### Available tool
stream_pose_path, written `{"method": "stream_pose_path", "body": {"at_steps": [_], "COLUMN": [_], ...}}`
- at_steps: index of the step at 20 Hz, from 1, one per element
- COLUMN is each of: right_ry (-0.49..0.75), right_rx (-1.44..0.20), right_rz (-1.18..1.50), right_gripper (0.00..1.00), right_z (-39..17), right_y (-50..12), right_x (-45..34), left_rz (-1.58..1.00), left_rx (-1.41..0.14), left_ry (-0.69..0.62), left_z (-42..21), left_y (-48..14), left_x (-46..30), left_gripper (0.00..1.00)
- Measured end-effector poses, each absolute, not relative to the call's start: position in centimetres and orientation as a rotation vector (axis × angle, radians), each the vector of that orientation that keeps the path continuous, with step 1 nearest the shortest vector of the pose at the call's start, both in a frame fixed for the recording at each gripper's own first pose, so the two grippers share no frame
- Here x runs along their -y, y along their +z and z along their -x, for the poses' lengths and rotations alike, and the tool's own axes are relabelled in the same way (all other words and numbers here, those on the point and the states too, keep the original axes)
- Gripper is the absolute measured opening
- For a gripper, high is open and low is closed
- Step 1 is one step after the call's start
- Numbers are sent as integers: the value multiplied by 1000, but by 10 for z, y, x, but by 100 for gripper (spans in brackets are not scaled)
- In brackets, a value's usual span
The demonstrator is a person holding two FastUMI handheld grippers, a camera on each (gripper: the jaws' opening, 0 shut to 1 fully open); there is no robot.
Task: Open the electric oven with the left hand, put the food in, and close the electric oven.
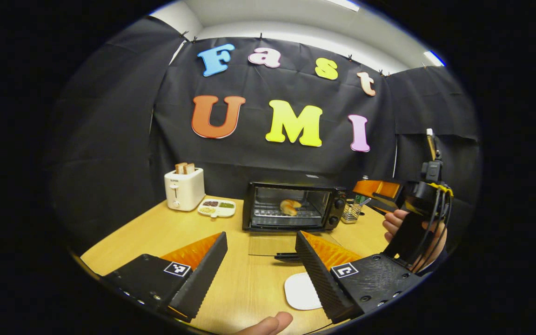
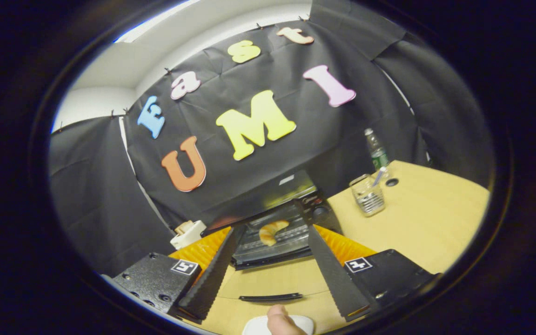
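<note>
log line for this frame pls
phase: food in, door not yet closed | oven: door down | croissant: on rack | left claw: open, empty | right claw: open, empty

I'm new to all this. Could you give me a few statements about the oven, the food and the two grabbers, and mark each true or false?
1. The oven door is shut. False: it lies folded down, open.
2. A croissant sits on the rack inside. True.
3. The left gripper holds the croissant. False: its fingers stand apart, empty.
4. The toaster has bread in its slots. True.
5. The right gripper is clamped on the door handle. False: it is open.
</note>
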State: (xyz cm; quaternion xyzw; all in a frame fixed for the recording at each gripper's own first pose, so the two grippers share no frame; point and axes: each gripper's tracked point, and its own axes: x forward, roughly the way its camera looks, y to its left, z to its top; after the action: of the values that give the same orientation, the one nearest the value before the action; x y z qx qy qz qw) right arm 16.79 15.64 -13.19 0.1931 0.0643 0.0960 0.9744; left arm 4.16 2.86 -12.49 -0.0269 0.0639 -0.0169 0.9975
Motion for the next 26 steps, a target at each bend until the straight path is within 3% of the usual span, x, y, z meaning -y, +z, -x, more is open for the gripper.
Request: {"method": "stream_pose_path", "body": {"at_steps": [2, 3, 5, 10, 12, 13, 14, 15, 18, 26], "right_ry": [158, 142, 116, 103, 112, 116, 130, 142, 164, 185], "right_rx": [-89, -75, -49, -14, 2, 12, 25, 34, 57, 90], "right_rz": [-319, -275, -213, -144, -130, -134, -141, -147, -143, -177], "right_gripper": [100, 94, 100, 96, 99, 96, 100, 96, 96, 99], "right_z": [-151, -143, -127, -93, -81, -76, -72, -66, -59, -57], "right_y": [-125, -123, -116, -98, -92, -88, -84, -81, -75, -73], "right_x": [-127, -113, -84, -39, -31, -27, -25, -26, -26, -24], "left_rz": [62, 54, 35, 36, -13, -22, -24, -29, -24, 5], "left_rx": [-141, -147, -167, -286, -344, -371, -398, -432, -526, -604], "left_ry": [-58, -71, -83, -125, -114, -114, -114, -104, -68, -49], "left_z": [-53, -59, -71, -103, -118, -123, -131, -130, -140, -157], "left_y": [-134, -141, -156, -214, -237, -246, -255, -265, -292, -297], "left_x": [-13, -4, 10, 48, 54, 59, 63, 56, 52, 53], "left_gripper": [94, 94, 94, 94, 94, 94, 94, 94, 95, 94]}}
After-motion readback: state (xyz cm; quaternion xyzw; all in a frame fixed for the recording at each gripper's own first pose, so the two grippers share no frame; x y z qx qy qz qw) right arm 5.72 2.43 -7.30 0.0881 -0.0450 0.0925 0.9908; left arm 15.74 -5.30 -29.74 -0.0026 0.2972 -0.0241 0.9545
